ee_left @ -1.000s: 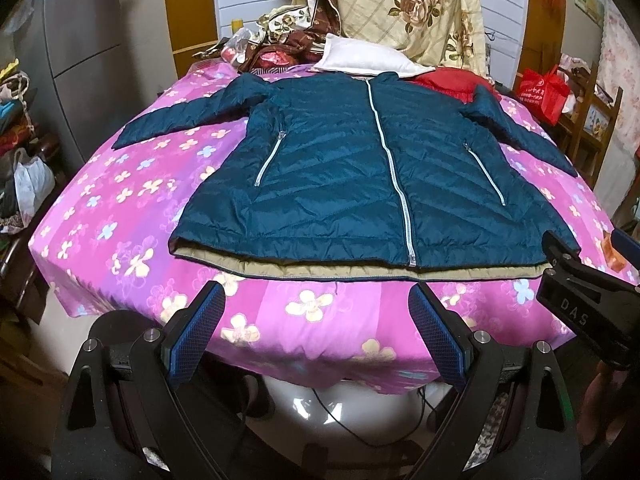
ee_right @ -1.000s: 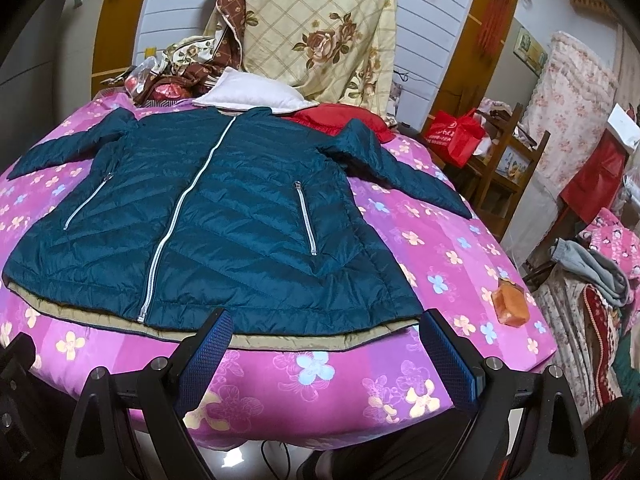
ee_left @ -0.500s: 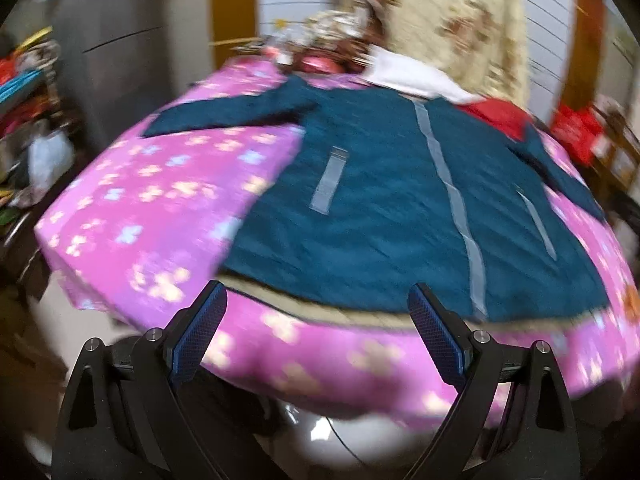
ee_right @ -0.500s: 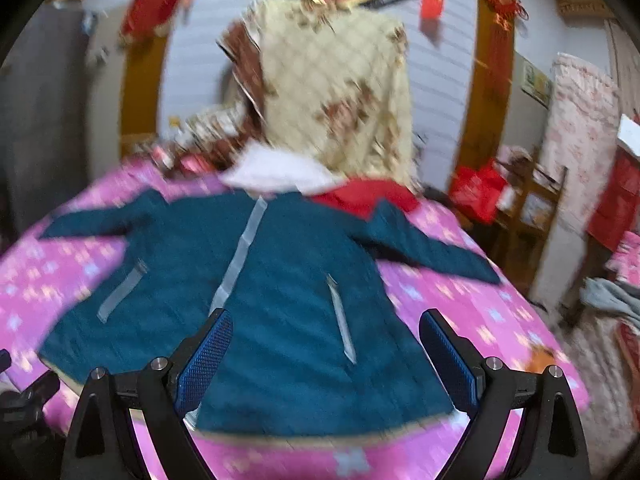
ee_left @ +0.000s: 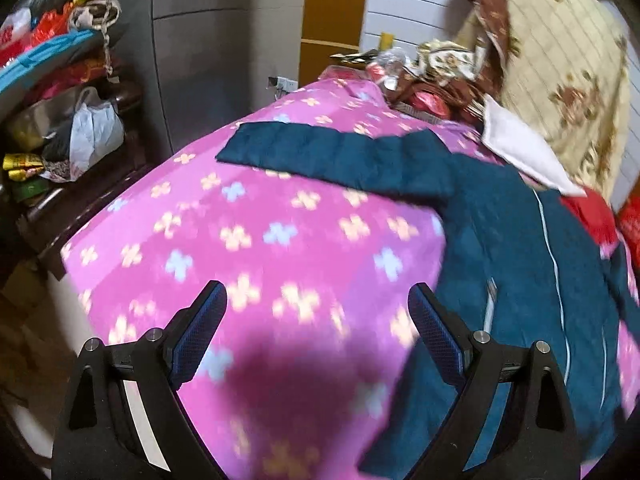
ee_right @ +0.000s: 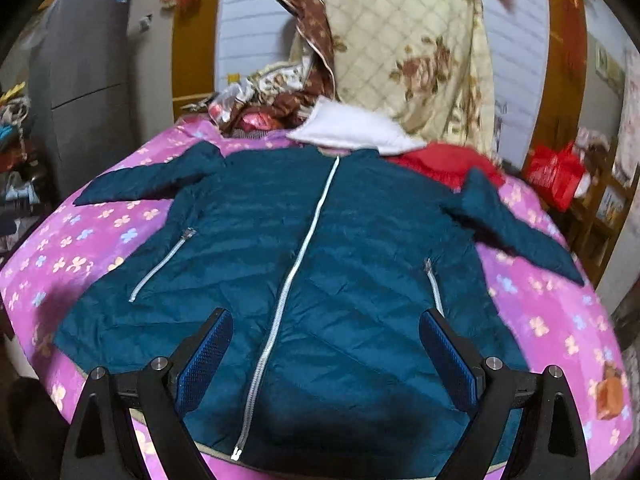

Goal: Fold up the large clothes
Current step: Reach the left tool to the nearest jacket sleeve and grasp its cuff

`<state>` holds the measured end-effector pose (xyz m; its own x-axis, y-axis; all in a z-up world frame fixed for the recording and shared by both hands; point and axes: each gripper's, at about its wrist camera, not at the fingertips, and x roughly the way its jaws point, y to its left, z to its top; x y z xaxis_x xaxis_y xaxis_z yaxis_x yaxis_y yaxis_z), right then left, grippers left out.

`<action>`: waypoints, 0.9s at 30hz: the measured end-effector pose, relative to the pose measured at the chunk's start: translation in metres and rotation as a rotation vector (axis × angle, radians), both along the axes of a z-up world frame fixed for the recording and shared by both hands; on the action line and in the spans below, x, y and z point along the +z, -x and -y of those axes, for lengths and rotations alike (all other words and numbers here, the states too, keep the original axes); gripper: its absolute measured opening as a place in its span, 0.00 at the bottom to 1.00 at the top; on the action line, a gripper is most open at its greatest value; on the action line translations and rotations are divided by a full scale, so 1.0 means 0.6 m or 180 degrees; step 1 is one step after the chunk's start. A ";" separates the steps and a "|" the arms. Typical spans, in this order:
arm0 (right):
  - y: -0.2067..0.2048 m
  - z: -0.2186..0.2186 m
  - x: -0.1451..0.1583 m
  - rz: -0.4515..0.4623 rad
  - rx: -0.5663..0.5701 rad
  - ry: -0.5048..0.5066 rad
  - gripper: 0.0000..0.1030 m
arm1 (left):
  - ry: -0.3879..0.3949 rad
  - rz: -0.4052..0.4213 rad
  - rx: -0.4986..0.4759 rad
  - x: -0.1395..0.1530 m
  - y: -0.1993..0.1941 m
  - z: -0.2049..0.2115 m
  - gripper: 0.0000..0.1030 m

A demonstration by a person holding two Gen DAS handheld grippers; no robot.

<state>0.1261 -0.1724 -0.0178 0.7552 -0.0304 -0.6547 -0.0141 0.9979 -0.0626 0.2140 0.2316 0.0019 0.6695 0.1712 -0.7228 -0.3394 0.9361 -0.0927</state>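
A dark teal quilted jacket [ee_right: 320, 264] lies flat, front up, on a pink flowered blanket [ee_right: 88, 236], zipper shut and both sleeves spread out. My right gripper [ee_right: 326, 334] is open and empty, hovering over the jacket's lower front near the central zipper. In the left wrist view the jacket [ee_left: 520, 260] fills the right side and its left sleeve [ee_left: 332, 156] stretches across the blanket [ee_left: 248, 240]. My left gripper [ee_left: 318, 312] is open and empty above the bare blanket, left of the jacket's side edge.
A white pillow [ee_right: 352, 128], a red garment [ee_right: 444, 160] and a floral quilt [ee_right: 404, 48] lie behind the collar. A red bag [ee_right: 556, 172] and wooden chair stand at the right. Cluttered shelves [ee_left: 60, 120] and a grey cabinet [ee_left: 208, 40] stand left of the bed.
Both grippers have moved forward over the bed. The left one swung left toward the left sleeve side. The right one came over the jacket's lower front. Both stayed open.
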 end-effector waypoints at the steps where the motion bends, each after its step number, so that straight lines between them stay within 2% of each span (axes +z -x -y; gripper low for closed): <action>1: -0.009 0.010 -0.005 -0.0035 -0.0037 -0.0054 0.90 | 0.0053 -0.0011 0.0023 0.000 -0.026 -0.017 0.90; 4: -0.026 0.044 -0.015 -0.0085 -0.0161 -0.0236 0.90 | 0.0192 -0.0049 0.0083 -0.005 -0.098 -0.067 0.90; 6: -0.039 0.067 -0.022 -0.0119 -0.0273 -0.0319 0.90 | 0.0386 -0.0102 0.0085 -0.019 -0.149 -0.102 0.90; 7: -0.042 0.074 -0.025 -0.0131 -0.0320 -0.0343 0.90 | 0.0533 -0.0154 0.0082 -0.030 -0.177 -0.123 0.89; 9: -0.053 0.092 -0.032 -0.0170 -0.0428 -0.0389 0.90 | 0.0829 -0.0274 0.0124 -0.057 -0.223 -0.163 0.68; 12: -0.064 0.106 -0.040 -0.0200 -0.0548 -0.0401 0.90 | 0.1321 -0.0394 0.0267 -0.106 -0.276 -0.220 0.66; 16: -0.077 0.115 -0.051 -0.0243 -0.0652 -0.0310 0.90 | 0.1878 -0.0334 0.0441 -0.159 -0.318 -0.263 0.66; 22: -0.093 0.115 -0.065 -0.0327 -0.0689 -0.0203 0.90 | 0.2264 -0.0238 0.0546 -0.196 -0.366 -0.289 0.66; 27: -0.100 0.107 -0.070 -0.0306 -0.0670 -0.0128 0.90 | 0.2263 -0.0142 0.0535 -0.194 -0.402 -0.306 0.65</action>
